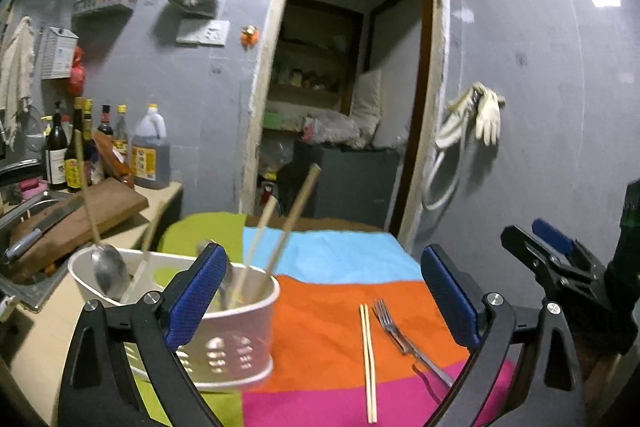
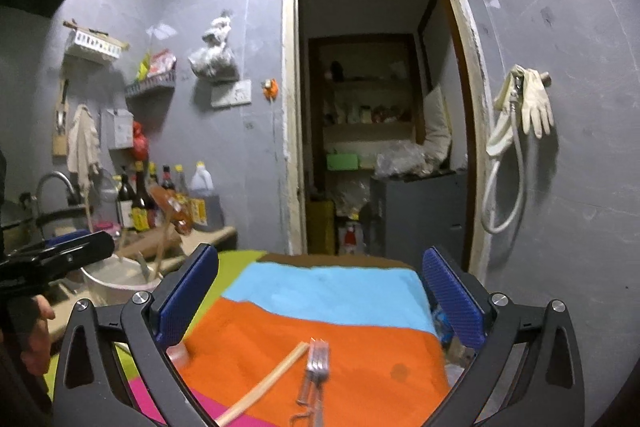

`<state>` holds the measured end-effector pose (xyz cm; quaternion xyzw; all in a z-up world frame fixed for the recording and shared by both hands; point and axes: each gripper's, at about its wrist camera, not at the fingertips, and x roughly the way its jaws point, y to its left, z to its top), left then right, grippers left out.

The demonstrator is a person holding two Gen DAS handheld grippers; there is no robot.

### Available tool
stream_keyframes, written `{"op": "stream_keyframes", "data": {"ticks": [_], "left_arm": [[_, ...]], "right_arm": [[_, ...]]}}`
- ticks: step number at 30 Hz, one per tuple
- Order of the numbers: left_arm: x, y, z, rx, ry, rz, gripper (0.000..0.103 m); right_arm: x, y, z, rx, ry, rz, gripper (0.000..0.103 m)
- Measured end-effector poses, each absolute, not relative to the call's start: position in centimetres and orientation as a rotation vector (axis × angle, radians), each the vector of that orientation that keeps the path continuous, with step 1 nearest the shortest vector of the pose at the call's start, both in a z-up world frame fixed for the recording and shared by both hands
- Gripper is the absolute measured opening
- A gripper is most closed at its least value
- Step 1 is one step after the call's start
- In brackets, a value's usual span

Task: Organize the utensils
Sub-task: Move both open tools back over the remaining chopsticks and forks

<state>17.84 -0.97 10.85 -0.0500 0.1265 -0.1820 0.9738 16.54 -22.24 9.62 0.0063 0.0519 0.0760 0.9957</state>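
A white utensil holder (image 1: 224, 331) stands on the striped cloth at the left, with a metal spoon (image 1: 107, 269) and several chopsticks (image 1: 280, 231) sticking out of it. A pair of chopsticks (image 1: 369, 359) and a metal fork (image 1: 400, 335) lie side by side on the orange stripe. My left gripper (image 1: 324, 287) is open above the cloth, its left finger in front of the holder, nothing between its pads. My right gripper (image 2: 320, 299) is open too, hovering over the fork (image 2: 317, 367) and chopsticks (image 2: 268, 385). The holder (image 2: 120, 279) shows at the left, partly hidden.
The striped cloth (image 1: 340, 255) covers the table. To the left are a counter with a cutting board (image 1: 80, 219), a knife, a sink and several sauce bottles (image 1: 76, 147). A doorway (image 1: 344, 87) opens behind the table. Gloves and a hose (image 1: 472, 123) hang on the right wall.
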Motion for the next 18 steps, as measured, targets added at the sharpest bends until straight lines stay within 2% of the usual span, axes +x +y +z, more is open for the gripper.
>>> {"op": "stream_keyframes", "data": {"ticks": [13,18], "left_arm": [[19.9,-6.3,5.7,0.005,0.441,-0.420,0.095],[21.9,-7.2,3.7,0.010,0.571,-0.423,0.095]], "right_arm": [[19.4,-25.8,5.8,0.014,0.327,0.075,0.103],[21.2,-26.8,4.3,0.023,0.440,0.083,0.103]]}}
